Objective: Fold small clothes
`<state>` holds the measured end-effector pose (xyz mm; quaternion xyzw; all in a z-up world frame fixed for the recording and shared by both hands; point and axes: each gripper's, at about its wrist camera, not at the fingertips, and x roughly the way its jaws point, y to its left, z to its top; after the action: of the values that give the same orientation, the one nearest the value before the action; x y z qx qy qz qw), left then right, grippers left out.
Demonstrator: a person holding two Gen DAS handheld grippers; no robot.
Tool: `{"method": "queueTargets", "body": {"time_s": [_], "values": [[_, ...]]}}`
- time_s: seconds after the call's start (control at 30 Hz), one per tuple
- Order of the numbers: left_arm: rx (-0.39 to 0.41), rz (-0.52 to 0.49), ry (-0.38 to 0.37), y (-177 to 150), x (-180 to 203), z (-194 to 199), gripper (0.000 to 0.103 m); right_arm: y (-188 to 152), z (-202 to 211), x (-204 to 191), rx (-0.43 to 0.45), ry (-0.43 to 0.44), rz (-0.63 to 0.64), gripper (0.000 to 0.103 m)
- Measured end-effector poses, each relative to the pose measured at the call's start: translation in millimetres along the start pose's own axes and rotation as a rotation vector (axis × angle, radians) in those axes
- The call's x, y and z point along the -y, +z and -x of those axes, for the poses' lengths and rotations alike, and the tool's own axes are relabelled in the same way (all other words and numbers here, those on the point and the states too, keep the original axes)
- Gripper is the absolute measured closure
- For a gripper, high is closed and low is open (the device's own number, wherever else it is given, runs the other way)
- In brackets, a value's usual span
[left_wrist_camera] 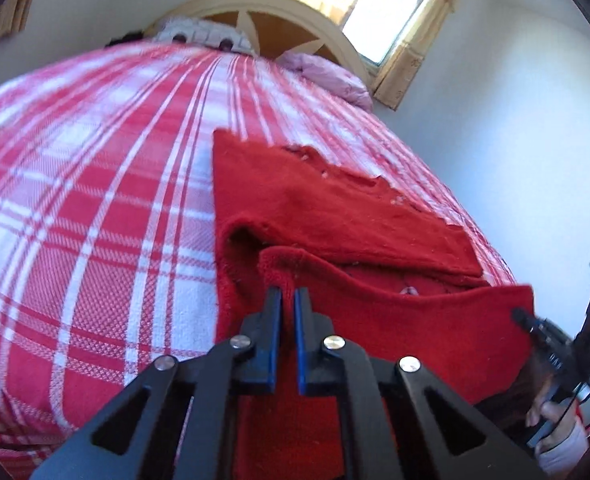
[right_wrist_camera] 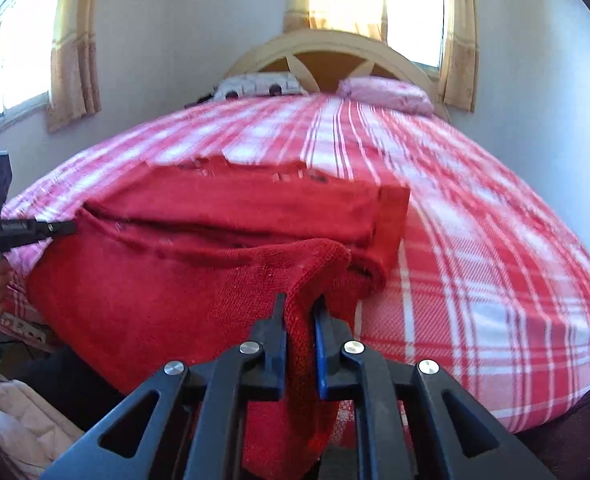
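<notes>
No text can be read in either view. The left gripper (right_wrist_camera: 61, 227), seen from the right wrist camera, bears a small pale marking on its side arm, and the right gripper (left_wrist_camera: 520, 316), seen from the left wrist camera, bears pale characters on its body; both are too small and blurred to make out.
</notes>
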<state>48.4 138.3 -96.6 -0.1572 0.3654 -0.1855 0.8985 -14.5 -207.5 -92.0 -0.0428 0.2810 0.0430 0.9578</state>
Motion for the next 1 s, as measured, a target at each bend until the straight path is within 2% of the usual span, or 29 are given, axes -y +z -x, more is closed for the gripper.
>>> {"method": "queueTargets", "body": {"time_s": [0.27, 0.53, 0.63, 0.8, 0.9, 1.0], "values": [[0.086, -0.062, -0.02, 38.4, 21.3, 21.7, 0.096, 41.7, 13.0, 1.8, 0.092, 0.046, 0.001, 0.093], [0.146, -0.057, 0.025, 95.6, 18.1, 4.3, 0.096, 99.4, -10.4, 20.6, 0.144, 0.053, 0.03, 0.093], [0.149, -0.041, 0.034, 119.9, 16.7, -14.9, 0.096, 125.7, -37.3, 30.5, 0.149, 0.036, 0.035, 0.093], [0.142, -0.025, 0.099, 147.6, 10.2, -61.9, 0.096, 156.8, -99.1, 50.4, 0.123, 0.012, 0.001, 0.093], [0.097, 0.004, 0.129, 151.0, 2.1, -96.1, 0.096, 159.2, -143.5, 61.2, 0.07, -0.004, -0.037, 0.093], [0.041, 0.024, 0.191, 145.8, -10.2, -132.6, 0.096, 146.2, -190.2, 67.3, -0.004, -0.047, -0.057, 0.093]]}}
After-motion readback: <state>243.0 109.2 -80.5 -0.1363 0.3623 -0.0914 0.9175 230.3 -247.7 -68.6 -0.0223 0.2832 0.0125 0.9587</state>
